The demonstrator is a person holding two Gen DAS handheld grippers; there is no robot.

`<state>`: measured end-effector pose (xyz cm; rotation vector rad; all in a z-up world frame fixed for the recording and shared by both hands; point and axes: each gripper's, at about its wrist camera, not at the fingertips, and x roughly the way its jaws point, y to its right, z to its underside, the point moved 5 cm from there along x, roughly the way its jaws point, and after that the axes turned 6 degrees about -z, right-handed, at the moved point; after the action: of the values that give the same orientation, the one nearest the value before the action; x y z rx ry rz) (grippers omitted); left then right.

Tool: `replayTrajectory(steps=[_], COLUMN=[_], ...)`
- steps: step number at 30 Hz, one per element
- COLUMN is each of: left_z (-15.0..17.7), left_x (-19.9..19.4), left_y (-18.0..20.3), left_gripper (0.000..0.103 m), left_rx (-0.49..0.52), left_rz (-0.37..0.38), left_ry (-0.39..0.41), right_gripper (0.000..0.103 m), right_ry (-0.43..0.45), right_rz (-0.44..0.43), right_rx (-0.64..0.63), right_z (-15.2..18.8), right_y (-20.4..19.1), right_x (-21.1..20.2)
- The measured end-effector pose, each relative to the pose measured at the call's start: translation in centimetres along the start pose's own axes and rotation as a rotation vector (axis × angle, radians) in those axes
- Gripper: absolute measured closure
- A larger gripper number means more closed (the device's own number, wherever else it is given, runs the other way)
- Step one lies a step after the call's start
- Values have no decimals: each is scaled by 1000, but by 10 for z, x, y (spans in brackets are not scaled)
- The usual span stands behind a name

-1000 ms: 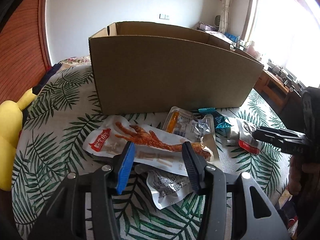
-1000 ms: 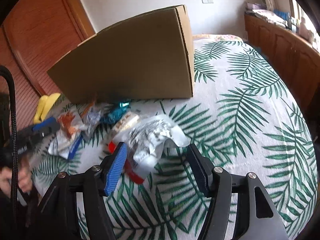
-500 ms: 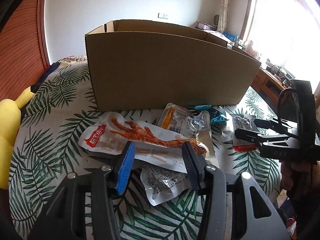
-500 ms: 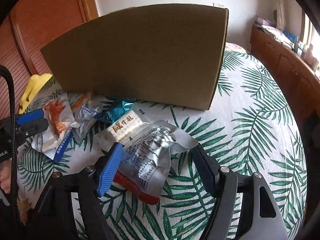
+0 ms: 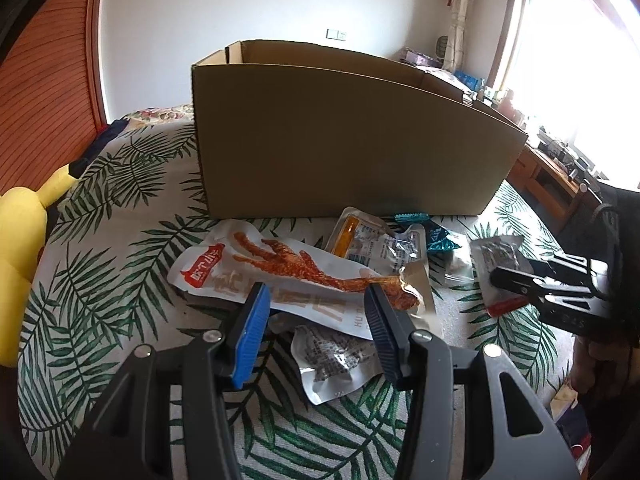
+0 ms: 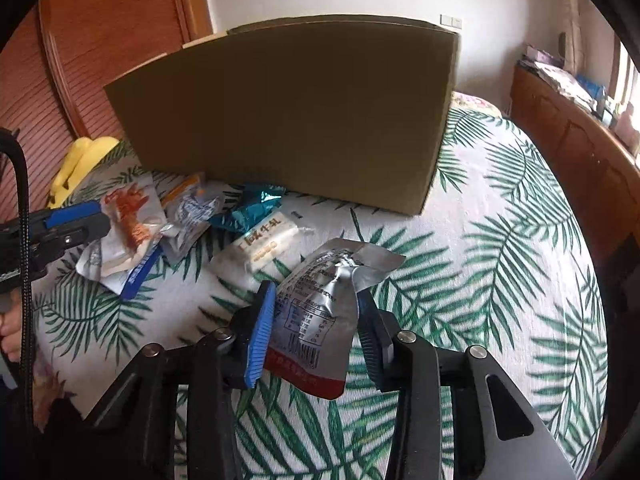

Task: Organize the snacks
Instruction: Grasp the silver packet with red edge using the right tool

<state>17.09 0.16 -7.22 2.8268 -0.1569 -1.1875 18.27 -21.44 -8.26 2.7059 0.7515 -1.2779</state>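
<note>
My right gripper [image 6: 316, 320] has its jaws pinched onto a crinkled silver foil snack pouch with a red bottom edge [image 6: 316, 312], blue pad on its left side, black pad on its right; the pouch looks raised off the white bedspread with green palm-leaf print [image 6: 500, 272]. My left gripper [image 5: 316, 320] hangs with jaws wide apart, gripping nothing, just over a flat white packet printed with an orange chicken foot [image 5: 288, 276]. Under that packet's near edge lies a small silver packet with dark print [image 5: 336, 360]. Behind it sit a clear packet with an orange strip [image 5: 372, 240] and a teal foil wrapper [image 5: 438, 240], both close to the front wall of the big open brown cardboard box [image 5: 344, 152]. In the right wrist view, a white bar-shaped packet with tan lettering [image 6: 264, 244] lies between the pile and the held pouch. The box stands upright on the spread, behind all the snacks. Yellow plush toy [image 5: 20, 232] at the far left edge of the spread.
</note>
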Motion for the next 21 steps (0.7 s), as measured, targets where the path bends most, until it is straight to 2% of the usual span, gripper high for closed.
replayTrajectory(steps=[4,9,15,21], left_z=[-4,-14,-29,-27], left_x=[3,13,26,38], left_y=[-2,-1,0,1], left_gripper=[53,53,53,53], left_rx=[-23,-52,-38,16], left_rz=[-11,-28,-133,-230], left_ry=[-6,-13,0,-49], right_gripper=[64,61,61,60], right_ry=[11,54,59,61], right_rz=[-14,14,18,31], right_rx=[20,-17,-21,-30], right_z=[6,10,11,11], right_y=[3,1,1,-1], right_x=[-1,1,0,1])
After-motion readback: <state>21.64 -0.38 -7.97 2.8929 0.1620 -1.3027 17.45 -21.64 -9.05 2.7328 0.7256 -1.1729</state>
